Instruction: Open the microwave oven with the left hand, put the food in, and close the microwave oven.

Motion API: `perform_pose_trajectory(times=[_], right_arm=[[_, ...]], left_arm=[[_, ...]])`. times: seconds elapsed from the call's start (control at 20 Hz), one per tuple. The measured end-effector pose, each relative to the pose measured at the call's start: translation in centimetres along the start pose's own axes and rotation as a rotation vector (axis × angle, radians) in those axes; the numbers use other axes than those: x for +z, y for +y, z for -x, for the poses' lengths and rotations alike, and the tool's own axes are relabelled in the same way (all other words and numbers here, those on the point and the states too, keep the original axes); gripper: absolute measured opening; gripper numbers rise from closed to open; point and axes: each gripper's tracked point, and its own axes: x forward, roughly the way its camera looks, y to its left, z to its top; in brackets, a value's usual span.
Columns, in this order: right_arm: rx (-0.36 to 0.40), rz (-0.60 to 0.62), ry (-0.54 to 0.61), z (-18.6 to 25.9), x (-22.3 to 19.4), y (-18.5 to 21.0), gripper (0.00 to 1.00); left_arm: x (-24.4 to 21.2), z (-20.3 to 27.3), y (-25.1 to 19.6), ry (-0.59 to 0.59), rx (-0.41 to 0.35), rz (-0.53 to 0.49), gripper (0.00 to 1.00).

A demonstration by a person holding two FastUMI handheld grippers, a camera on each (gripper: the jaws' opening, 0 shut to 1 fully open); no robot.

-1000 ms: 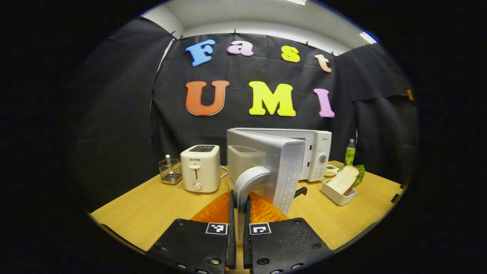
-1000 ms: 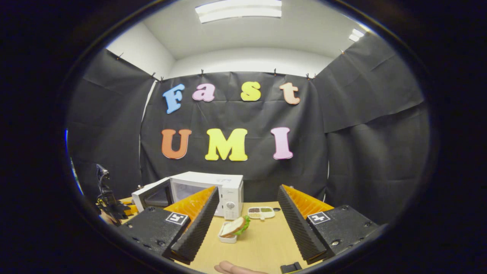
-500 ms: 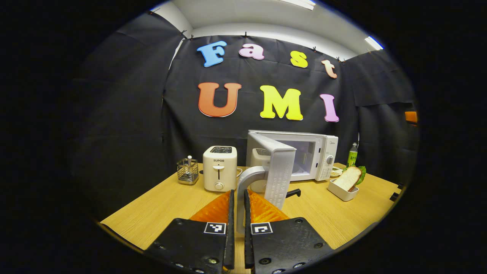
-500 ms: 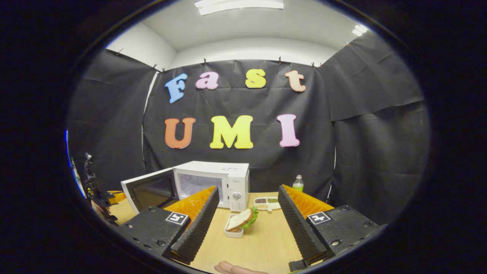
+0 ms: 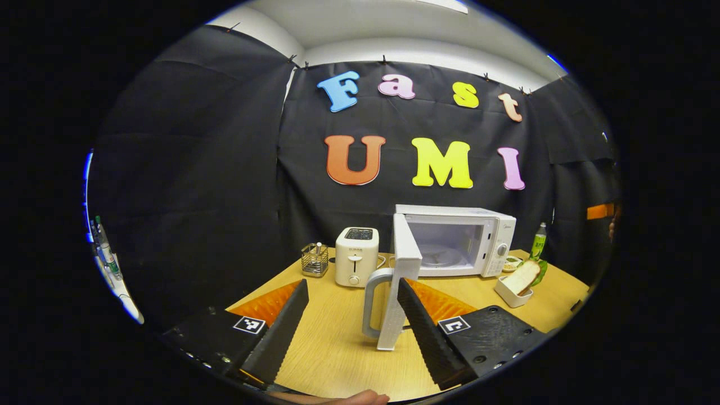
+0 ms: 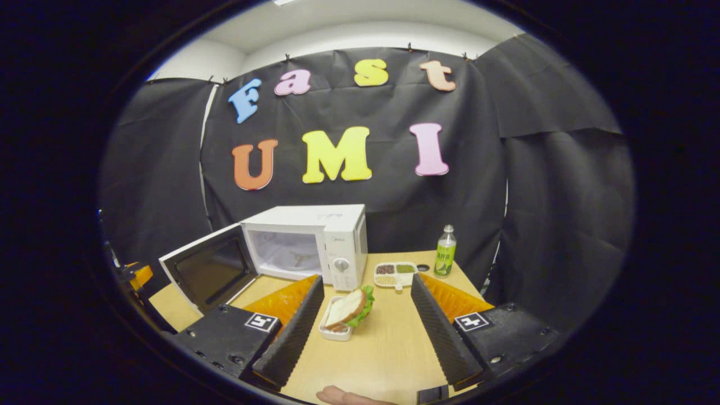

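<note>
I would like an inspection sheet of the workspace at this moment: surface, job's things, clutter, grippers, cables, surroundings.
Surface: wooden table, bare in front of the grippers.
Job's things: white microwave oven, its door swung wide open, cavity with nothing seen inside; sandwich of bread and lettuce leaning in a white dish, on the table in front of the oven.
Clutter: toaster, wire holder, green bottle, divided tray of grains.
Grippers: left gripper open, door handle between its fingers but not gripped; right gripper open, aimed at the sandwich, apart from it.
Cables: a cord beside the toaster.
Surroundings: black cloth walls, white ceiling.
</note>
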Motion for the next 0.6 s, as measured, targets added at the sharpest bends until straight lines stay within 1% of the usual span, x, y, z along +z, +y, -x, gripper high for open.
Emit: perform_pose_trajectory(times=[0.15, 0.2, 0.25, 0.3, 0.35, 0.5, 0.55, 0.6], right_arm=[[0.047, -0.035, 0.160, -4.5, -2.3, -1.7, 0.99], [0.080, -0.050, 0.219, -6.0, -3.1, -2.0, 0.99], [0.105, -0.073, 0.279, -7.5, -3.9, -2.2, 0.91], [0.135, -0.094, 0.338, -8.9, -4.7, -2.5, 0.92], [0.165, -0.121, 0.391, -10.1, -5.6, -2.7, 0.98], [0.259, -0.208, 0.533, -13.5, -7.6, -3.2, 0.97], [0.284, -0.239, 0.574, -14.5, -8.2, -3.2, 0.86], [0.315, -0.267, 0.610, -15.3, -8.5, -3.2, 0.85]], left_arm=[[2.6, 0.5, -2.6, -0.025, -0.021, 0.018, 0.95], [3.3, 0.8, -3.3, -0.032, -0.020, 0.006, 0.95], [4.2, 1.0, -3.7, -0.050, -0.011, -0.006, 0.95], [5.1, 1.1, -4.5, -0.066, -0.007, -0.016, 0.95], [5.7, 1.3, -5.4, -0.074, -0.003, -0.023, 0.95], [6.6, 1.5, -8.0, -0.086, -0.007, -0.021, 0.95], [6.7, 1.4, -8.8, -0.089, -0.012, -0.016, 0.95], [6.7, 1.4, -9.4, -0.093, -0.020, -0.012, 0.95]])
